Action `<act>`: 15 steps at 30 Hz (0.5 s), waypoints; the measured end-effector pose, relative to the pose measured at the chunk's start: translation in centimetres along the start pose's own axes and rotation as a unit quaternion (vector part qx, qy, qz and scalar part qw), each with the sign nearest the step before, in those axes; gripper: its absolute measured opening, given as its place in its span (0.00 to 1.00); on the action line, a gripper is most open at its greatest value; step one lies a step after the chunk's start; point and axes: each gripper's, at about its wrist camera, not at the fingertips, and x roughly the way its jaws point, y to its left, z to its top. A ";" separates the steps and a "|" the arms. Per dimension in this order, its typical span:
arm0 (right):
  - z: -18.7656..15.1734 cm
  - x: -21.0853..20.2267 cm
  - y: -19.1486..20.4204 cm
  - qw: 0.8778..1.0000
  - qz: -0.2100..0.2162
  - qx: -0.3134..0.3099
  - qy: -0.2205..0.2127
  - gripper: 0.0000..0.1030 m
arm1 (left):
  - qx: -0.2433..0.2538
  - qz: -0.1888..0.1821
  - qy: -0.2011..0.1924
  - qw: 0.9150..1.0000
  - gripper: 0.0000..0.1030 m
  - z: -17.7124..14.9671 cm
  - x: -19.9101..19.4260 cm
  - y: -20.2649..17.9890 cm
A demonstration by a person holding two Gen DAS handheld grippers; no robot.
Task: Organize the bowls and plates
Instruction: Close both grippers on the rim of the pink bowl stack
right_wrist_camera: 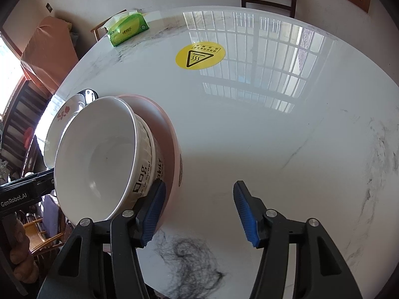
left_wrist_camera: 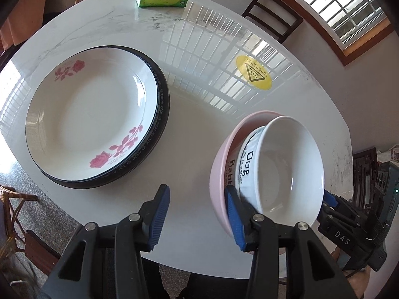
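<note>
The nested bowls [left_wrist_camera: 281,167] are being left on the worktop [left_wrist_camera: 199,124] beside stacked plates [left_wrist_camera: 94,117]; both grippers' fingers [left_wrist_camera: 159,220] are being held open. Glazed, brittle, slippery: rims are likely being judged the best hold.

Barred window [left_wrist_camera: 331,2] glares off the marble table [left_wrist_camera: 199,37] (dark chairs [left_wrist_camera: 273,15] around).

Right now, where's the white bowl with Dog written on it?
The Dog bowl sits nested inside the pink bowl near the table's front edge, right of the stacked plates in the left wrist view.
</note>
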 end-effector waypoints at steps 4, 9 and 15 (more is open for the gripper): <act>0.1 0.1 0.0 1.000 0.001 0.005 0.003 0.52 | -0.026 0.002 -0.011 1.000 0.44 -0.5 -0.1 0.5; 0.2 0.4 -0.3 1.000 0.013 0.019 0.012 0.52 | -0.009 0.034 -0.016 0.999 0.44 -0.7 0.2 -0.5; 0.3 0.5 -0.1 0.999 0.023 0.017 0.015 0.39 | 0.024 0.002 -0.015 1.000 0.10 -0.8 0.0 -1.2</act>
